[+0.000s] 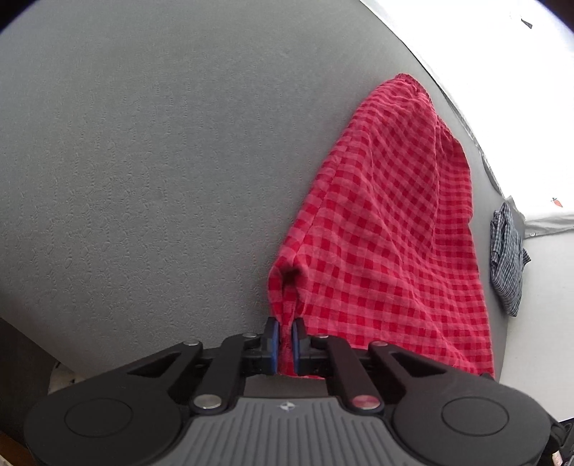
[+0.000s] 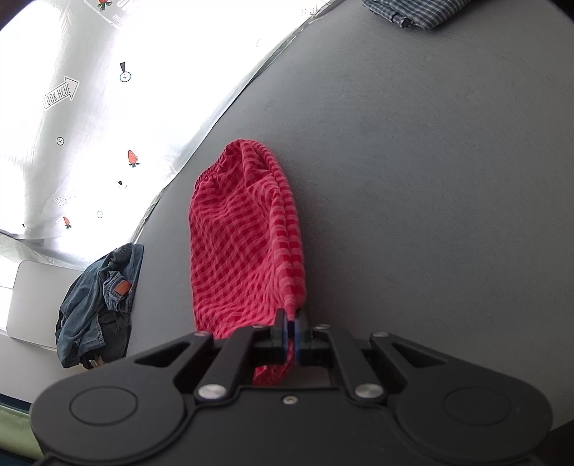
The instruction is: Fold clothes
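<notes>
A red checked garment (image 1: 387,222) with an elastic waistband stretches away from me over the grey table (image 1: 143,161). My left gripper (image 1: 285,331) is shut on its near left corner, the cloth bunched between the blue pads. In the right wrist view the same red checked garment (image 2: 244,243) hangs in folds, waistband at the far end. My right gripper (image 2: 291,322) is shut on its near right corner. Both grippers hold the cloth lifted at the near edge.
A folded blue-grey checked garment (image 1: 507,258) lies at the table's right edge; it also shows at the far end in the right wrist view (image 2: 412,12). A crumpled denim garment (image 2: 100,301) lies left. A white printed sheet (image 2: 89,107) lies beyond the table (image 2: 430,179).
</notes>
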A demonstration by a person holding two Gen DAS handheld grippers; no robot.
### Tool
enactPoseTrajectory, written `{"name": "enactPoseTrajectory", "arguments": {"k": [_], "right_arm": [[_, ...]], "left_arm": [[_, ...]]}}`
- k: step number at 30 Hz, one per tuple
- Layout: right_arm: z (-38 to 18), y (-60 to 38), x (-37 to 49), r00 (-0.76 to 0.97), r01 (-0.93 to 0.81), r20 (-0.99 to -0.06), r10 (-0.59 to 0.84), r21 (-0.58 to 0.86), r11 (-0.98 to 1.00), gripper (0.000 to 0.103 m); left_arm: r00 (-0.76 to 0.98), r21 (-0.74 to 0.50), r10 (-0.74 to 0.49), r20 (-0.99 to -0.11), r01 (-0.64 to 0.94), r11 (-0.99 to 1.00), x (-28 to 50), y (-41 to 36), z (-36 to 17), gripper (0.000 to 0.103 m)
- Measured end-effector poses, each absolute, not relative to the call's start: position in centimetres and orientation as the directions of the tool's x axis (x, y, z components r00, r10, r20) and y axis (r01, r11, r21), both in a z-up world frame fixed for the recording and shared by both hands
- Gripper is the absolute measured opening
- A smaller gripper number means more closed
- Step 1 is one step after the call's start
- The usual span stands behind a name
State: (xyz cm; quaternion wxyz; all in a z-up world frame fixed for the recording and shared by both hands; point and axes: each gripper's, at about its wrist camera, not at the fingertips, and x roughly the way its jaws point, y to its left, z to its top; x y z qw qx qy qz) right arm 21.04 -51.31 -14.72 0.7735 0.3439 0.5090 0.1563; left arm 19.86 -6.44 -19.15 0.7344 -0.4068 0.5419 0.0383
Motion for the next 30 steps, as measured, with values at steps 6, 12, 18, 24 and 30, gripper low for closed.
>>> {"name": "enactPoseTrajectory", "arguments": {"k": [6, 12, 18, 24, 30], "right_arm": [[-13.9, -52.1, 21.6, 0.470, 0.107, -0.645, 0.602, 0.719, 0.687, 0.004], [-12.7, -52.2, 23.9, 0.511, 0.101, -0.596, 0.619, 0.757, 0.646, 0.004], [-12.0, -51.4, 27.7, 0.535, 0.094, -0.569, 0.625, 0.775, 0.625, 0.004], [-11.7, -49.8, 32.9, 0.552, 0.094, -0.567, 0.612, 0.771, 0.629, 0.004], [-12.4, -47.7, 40.5, 0.544, 0.107, -0.601, 0.585, 0.742, 0.662, 0.004]], "left_arm": [[0.523, -0.666, -0.420, -0.741, -0.493, 0.561, 20.1, -4.8, -16.0, 0.005], [0.606, -0.746, -0.443, -0.661, -0.461, 0.481, 22.8, -3.8, -13.4, 0.005], [0.650, -0.806, -0.477, -0.592, -0.466, 0.364, 26.1, -2.3, -13.5, 0.005], [0.671, -0.827, -0.484, -0.562, -0.441, 0.350, 30.4, -1.7, -12.9, 0.005], [0.685, -0.831, -0.470, -0.557, -0.464, 0.307, 36.9, 0.0, -14.2, 0.004]]}}
